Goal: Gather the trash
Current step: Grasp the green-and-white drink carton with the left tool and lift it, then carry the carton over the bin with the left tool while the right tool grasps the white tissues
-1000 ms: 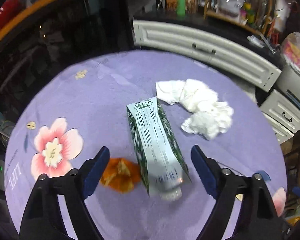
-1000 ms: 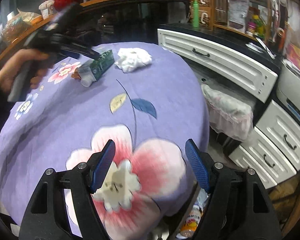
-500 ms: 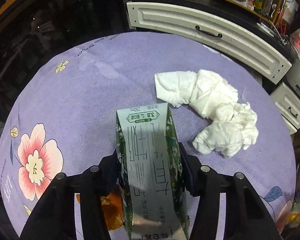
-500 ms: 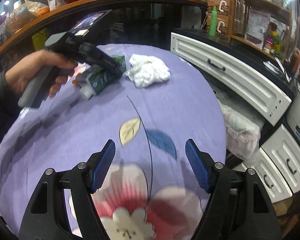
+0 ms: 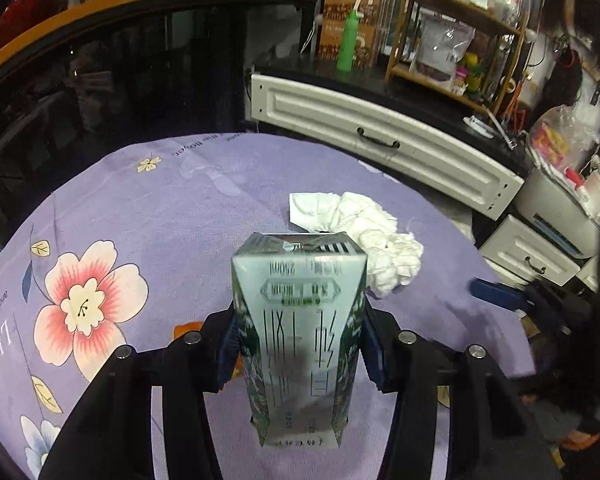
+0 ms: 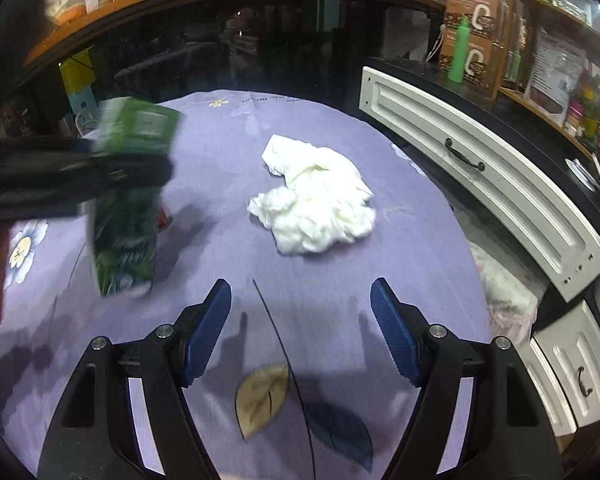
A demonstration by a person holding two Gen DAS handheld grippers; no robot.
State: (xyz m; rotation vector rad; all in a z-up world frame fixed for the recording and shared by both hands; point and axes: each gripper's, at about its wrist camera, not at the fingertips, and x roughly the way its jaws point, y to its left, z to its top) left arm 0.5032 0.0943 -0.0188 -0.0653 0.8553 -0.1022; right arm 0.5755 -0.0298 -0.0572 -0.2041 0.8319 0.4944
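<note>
Left wrist view: the left gripper (image 5: 300,354) is clamped on a glossy green-and-silver carton (image 5: 300,332), lifted off the purple floral tablecloth (image 5: 148,224). Crumpled white tissue (image 5: 364,236) lies at 1 o'clock beyond it.

Right wrist view: the right gripper (image 6: 300,320) stands apart, holding nothing. The tissue (image 6: 316,208) lies at 12 o'clock, the blurred carton (image 6: 128,200) at 10 o'clock, white drawers (image 6: 480,168) at 2 o'clock.

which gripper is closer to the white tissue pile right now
Right, likely. The right gripper is open, facing the tissue pile just ahead. The left gripper, clamped on the carton, sits off to the pile's left.
</note>
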